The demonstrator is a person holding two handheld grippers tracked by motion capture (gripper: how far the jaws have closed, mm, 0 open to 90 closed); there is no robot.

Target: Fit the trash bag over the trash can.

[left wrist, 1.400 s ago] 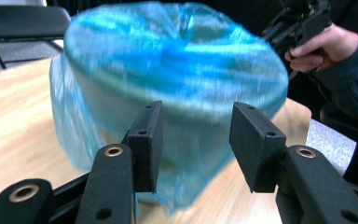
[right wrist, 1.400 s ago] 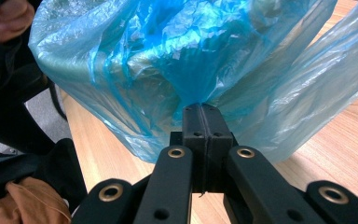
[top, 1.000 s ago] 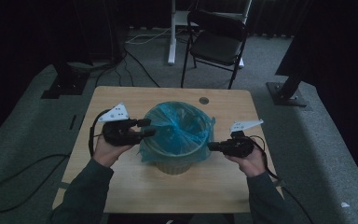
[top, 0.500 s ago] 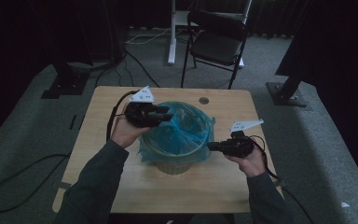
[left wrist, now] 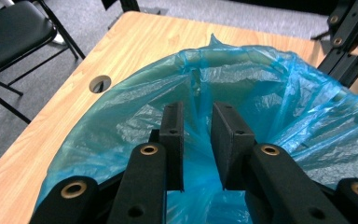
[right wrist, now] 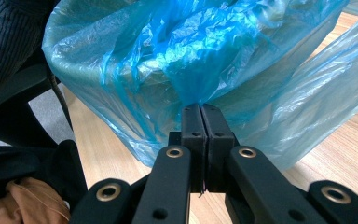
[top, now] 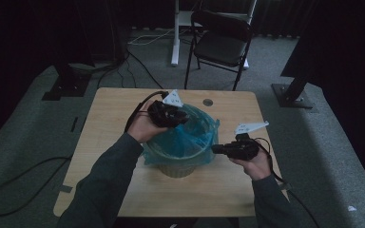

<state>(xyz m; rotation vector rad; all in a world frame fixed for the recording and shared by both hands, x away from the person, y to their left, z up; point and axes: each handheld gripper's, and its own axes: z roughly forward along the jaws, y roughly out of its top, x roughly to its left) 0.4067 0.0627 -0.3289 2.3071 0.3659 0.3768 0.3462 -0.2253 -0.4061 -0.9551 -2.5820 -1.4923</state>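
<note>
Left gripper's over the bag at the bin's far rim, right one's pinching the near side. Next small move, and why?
Probably finish closing the left gripper on the fold of blue bag between its jaws. They have just been closing, but a gap remains and the pads do not yet press the film. The right gripper is shut on the blue bag at the opposite rim of the bin, so a second grip would let both hands pull the liner.

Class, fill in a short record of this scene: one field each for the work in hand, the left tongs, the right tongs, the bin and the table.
work: fitting a blue bag into a bin
left tongs: over the bag's mouth, jaws have just been closing, a fold of bag between them, gap left
right tongs: shut on the bag's edge
bin: upright, lined
table: wooden, round hole
</note>
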